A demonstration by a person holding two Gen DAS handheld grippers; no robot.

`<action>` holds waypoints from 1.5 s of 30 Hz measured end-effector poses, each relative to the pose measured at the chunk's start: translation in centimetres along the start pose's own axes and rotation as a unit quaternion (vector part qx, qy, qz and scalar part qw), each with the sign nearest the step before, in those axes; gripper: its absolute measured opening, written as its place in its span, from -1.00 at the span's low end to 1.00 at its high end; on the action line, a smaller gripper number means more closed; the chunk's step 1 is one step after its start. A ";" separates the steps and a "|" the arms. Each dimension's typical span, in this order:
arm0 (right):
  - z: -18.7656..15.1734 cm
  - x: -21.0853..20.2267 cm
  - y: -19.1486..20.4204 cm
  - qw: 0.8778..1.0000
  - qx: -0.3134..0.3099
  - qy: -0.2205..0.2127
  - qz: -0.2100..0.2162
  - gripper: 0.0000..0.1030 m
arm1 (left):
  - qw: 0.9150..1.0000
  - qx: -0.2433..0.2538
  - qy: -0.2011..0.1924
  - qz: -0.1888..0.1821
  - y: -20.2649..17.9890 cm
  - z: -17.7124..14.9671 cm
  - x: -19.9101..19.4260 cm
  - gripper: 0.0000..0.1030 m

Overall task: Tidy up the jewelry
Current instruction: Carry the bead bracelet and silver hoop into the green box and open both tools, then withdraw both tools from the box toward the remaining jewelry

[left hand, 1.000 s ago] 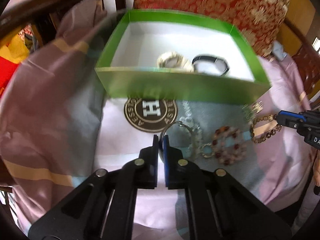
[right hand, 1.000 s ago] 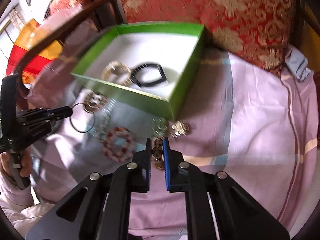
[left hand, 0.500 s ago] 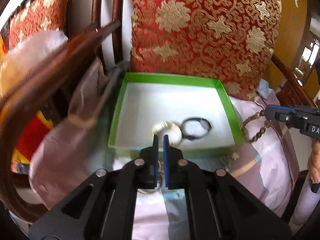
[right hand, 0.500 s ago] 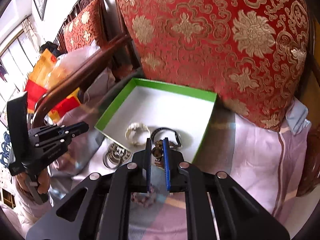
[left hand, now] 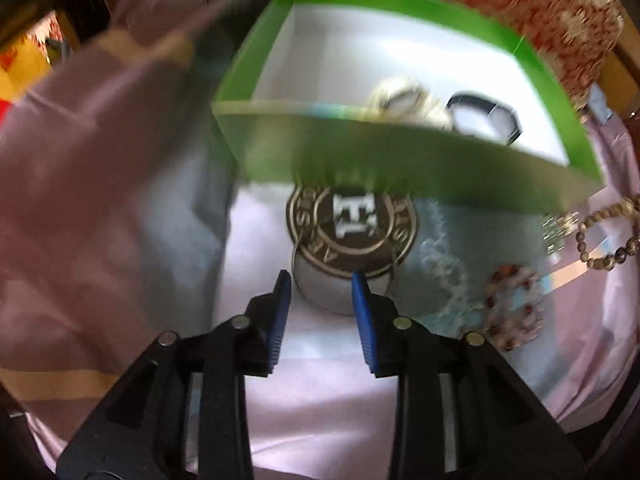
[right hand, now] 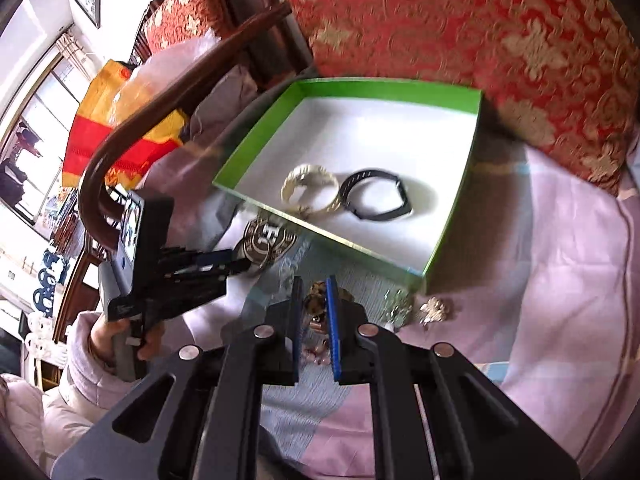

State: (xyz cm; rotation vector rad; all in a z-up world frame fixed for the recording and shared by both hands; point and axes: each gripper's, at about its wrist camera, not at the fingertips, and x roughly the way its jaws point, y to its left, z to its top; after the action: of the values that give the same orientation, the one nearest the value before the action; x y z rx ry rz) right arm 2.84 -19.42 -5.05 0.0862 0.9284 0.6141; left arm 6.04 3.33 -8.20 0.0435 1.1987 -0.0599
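Observation:
My left gripper (left hand: 320, 284) hangs open just above the cloth, its blue pads either side of a thin silver hoop (left hand: 340, 296) lying by a round brown logo (left hand: 352, 228). Behind it stands the green box (left hand: 400, 160) with a cream bracelet (left hand: 400, 94) and a black bangle (left hand: 486, 116) inside. In the right wrist view my right gripper (right hand: 314, 292) is shut on a brown bead bracelet (right hand: 316, 302), in front of the green box (right hand: 360, 84). The left gripper (right hand: 240, 264) shows there too, held by a hand at the left.
A red-and-white bead bracelet (left hand: 512, 312) and a clear crystal chain (left hand: 444, 264) lie on the pink cloth right of the hoop. Small silver trinkets (right hand: 434, 308) sit by the box's near corner. A red brocade cushion (right hand: 480, 20) backs the box; a wooden armrest (right hand: 180, 84) curves at the left.
My left gripper came back down from over the box and opened; the silver hoop it held now lies on the cloth. The right gripper dropped slightly, still holding the beads.

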 end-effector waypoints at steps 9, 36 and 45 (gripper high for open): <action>0.6 -0.4 0.0 1.000 0.004 -0.007 0.002 -0.78 | 0.999 -0.009 -0.044 -0.008 0.4 0.5 -3.4 -0.95; 6.0 0.7 -3.2 0.995 0.059 -0.066 -0.053 -0.12 | 0.993 0.007 -0.117 -0.030 -4.6 9.6 -4.4 -0.55; -0.2 0.6 -2.0 0.997 -0.033 0.021 -0.061 -0.12 | 0.995 0.025 -0.080 -0.061 -3.7 3.2 -5.1 -0.47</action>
State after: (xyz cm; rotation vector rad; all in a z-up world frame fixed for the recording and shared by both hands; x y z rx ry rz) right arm 3.86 -20.84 -6.24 -0.0434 0.9452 0.5340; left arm 6.88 -0.42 -2.27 0.0083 1.0392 -0.1967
